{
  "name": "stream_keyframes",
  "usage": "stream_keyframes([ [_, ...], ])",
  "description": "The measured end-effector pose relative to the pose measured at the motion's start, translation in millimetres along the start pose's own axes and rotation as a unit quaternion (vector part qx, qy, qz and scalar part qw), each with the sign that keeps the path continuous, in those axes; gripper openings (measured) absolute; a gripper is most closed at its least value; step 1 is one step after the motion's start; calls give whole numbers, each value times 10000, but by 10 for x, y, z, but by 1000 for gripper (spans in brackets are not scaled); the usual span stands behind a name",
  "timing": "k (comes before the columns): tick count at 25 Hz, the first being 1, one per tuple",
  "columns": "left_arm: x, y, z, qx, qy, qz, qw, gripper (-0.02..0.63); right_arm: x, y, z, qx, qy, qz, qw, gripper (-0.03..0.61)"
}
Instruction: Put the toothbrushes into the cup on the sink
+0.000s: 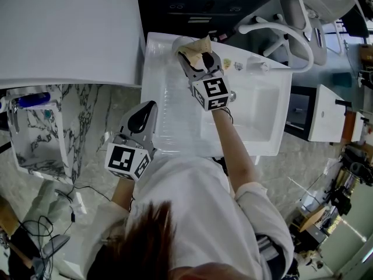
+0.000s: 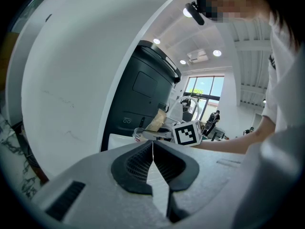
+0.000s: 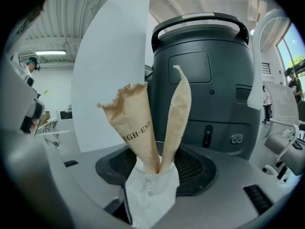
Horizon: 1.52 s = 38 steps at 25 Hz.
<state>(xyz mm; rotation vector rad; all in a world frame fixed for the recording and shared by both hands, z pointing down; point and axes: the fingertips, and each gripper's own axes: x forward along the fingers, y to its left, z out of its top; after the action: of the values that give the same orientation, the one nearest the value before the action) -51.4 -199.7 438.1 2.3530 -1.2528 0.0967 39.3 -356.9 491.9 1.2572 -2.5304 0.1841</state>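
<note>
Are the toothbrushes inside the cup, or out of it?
Inside. Both paper-wrapped toothbrushes stand with their bottom ends down in the clear cup, and their tops lean apart above its rim.

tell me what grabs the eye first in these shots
Two tan paper-wrapped toothbrushes stand splayed in a clear cup at the far left corner of the white sink, between the open jaws of the right gripper. The left gripper hangs shut and empty by the sink's near left edge.
</note>
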Motion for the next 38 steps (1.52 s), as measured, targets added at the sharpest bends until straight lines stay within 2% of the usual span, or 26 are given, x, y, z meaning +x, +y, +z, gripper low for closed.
stream_keyframes([
  [15, -3, -38, 21, 33, -32, -20, 10000, 15, -72, 5, 60, 160, -166, 22, 9997, 236],
  [38, -145, -253, 110, 195, -191, -25, 9996, 15, -441, -51, 8, 161, -183, -80, 9997, 236],
])
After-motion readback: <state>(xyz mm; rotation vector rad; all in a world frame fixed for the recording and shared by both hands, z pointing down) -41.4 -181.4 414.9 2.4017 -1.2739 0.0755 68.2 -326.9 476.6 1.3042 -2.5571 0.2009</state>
